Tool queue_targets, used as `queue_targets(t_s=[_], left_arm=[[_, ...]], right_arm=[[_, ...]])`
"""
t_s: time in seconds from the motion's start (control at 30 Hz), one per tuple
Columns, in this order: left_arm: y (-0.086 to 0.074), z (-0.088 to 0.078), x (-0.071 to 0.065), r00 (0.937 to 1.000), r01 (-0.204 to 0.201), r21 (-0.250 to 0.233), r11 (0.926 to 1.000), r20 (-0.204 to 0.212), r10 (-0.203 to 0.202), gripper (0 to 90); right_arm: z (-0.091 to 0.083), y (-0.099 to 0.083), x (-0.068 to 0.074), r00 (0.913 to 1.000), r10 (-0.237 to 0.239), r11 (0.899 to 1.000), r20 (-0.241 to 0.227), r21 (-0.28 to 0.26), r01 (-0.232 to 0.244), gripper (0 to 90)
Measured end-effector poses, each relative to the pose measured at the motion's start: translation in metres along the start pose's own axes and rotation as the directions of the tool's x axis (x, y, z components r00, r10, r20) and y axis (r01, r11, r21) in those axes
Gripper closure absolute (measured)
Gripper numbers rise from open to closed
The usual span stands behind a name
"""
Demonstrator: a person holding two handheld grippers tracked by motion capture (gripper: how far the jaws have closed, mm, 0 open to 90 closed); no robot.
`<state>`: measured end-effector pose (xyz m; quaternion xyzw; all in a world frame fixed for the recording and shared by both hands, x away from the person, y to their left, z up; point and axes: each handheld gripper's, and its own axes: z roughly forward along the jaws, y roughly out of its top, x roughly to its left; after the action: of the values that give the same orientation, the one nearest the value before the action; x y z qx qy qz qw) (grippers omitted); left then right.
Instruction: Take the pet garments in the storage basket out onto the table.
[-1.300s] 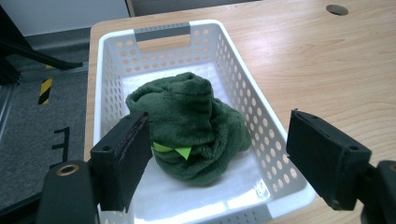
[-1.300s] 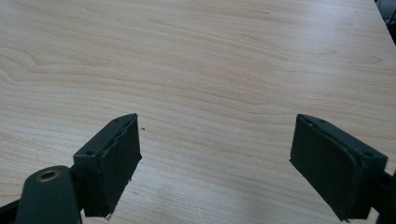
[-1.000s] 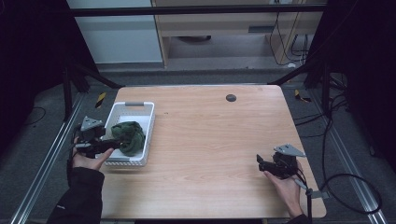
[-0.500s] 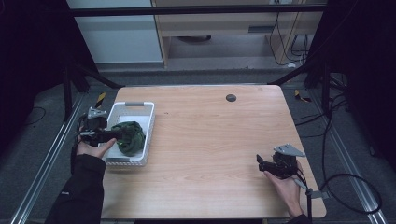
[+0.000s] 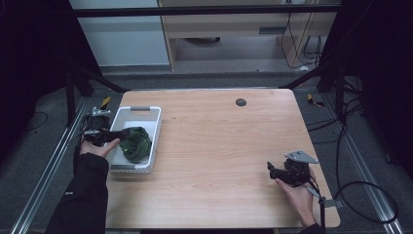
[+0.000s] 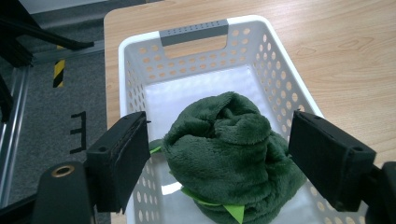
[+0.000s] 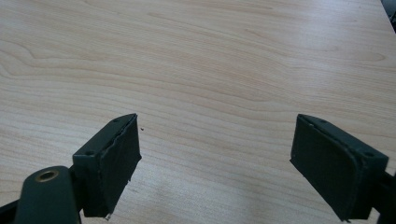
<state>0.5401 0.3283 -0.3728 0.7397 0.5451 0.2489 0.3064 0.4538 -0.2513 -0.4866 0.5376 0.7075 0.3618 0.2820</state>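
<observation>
green plush cloth (image 6: 224, 149): a bunched heap of dark green pile, lying in the near half of the white basket, with a bright green tag poking out at its near edge. it sits between my left jaws but, as far as i can tell, touches neither.

white basket (image 6: 130, 70): perforated walls, grey handle at the far end, standing on the table's left edge. the far half of its floor is bare.

left gripper (image 6: 219, 154): my jaws stand wide apart, one on each side of the cloth. the left jaw seems to hang over the basket's left wall (or just outside it, i can't tell which). in the high view it reaches into the basket from the left side (image 5: 114, 134).

right gripper (image 7: 215, 154): jaws wide apart too, holding nothing, above bare wood well to the right of the basket and near the table's front edge (image 5: 285, 173).

table (image 5: 219, 146): light wood, with a small dark round mark far from the basket, near the back edge.

step in hand, as i judge it: taking hold of the cloth to lift it out.

how to do it well: bring my left jaw inside the basket wall first, sink both jaws around the thick middle of the heap, then close firmly. a pinch on a loose top fold may slip, or drag the basket along.
</observation>
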Motion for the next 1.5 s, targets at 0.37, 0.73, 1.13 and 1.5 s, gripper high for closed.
queue_targets(t_s=[0.37, 0.73, 1.13, 1.5], left_arm=[[0.001, 0.018, 0.007, 0.9999, 0.013, 0.055, 0.9984, -0.001, -0.013, 17.9], [0.0, 0.025, 0.006, 0.9998, 0.009, 0.1, 0.9949, 0.015, -0.011, 15.5], [-0.003, 0.035, 0.003, 0.9995, 0.008, 0.15, 0.9886, 0.028, -0.012, 12.7], [-0.004, 0.046, 0.003, 0.9993, 0.0, 0.204, 0.9789, 0.036, -0.008, 10.8]], right_arm=[[0.0, 0.0, -0.001, 1.0, -0.001, 1.0, 0.0, 0.002, 0.001, 15.4], [0.001, 0.0, 0.0, 1.0, -0.002, 1.0, -0.003, 0.012, 0.002, 14.9], [0.002, -0.001, 0.0, 1.0, -0.002, 1.0, -0.004, 0.021, 0.002, 13.9], [0.003, -0.001, 0.0, 1.0, -0.002, 1.0, -0.005, 0.029, 0.002, 13.4]])
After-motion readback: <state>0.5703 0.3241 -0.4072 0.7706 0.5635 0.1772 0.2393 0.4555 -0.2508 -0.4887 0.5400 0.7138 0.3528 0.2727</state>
